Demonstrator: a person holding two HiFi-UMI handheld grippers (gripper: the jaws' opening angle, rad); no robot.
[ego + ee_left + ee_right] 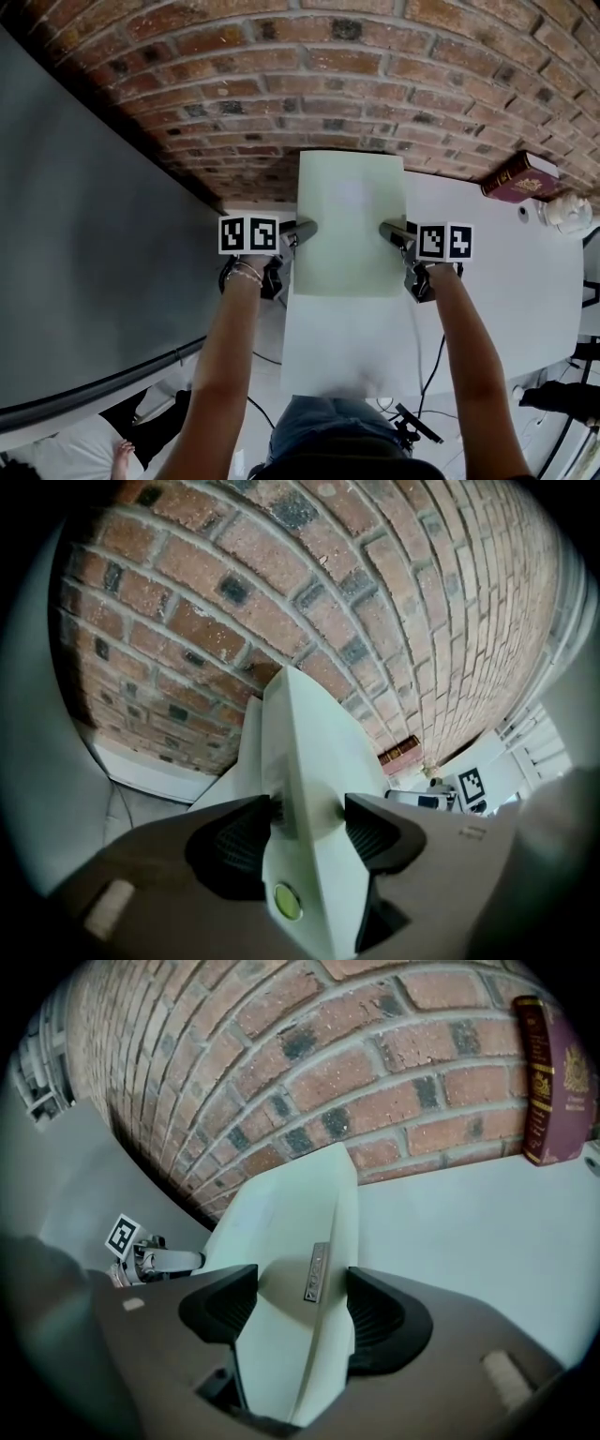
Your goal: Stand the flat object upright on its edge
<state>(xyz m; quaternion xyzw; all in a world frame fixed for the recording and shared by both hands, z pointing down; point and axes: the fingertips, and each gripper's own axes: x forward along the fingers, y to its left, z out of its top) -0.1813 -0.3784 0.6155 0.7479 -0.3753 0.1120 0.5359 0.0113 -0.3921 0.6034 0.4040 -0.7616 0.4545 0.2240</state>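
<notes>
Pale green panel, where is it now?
The panel is mid head view, at the white table by the brick wall, clamped between the left gripper and right gripper.

White table, its far edge set against a brick wall. At the far right a maroon book stands on end on the table top, against the wall, with a small white rounded object, too blurred to identify, just to its right near the table's right edge. A pale green board rises over the middle of the table; whether its lower edge touches the top cannot be told.
</notes>
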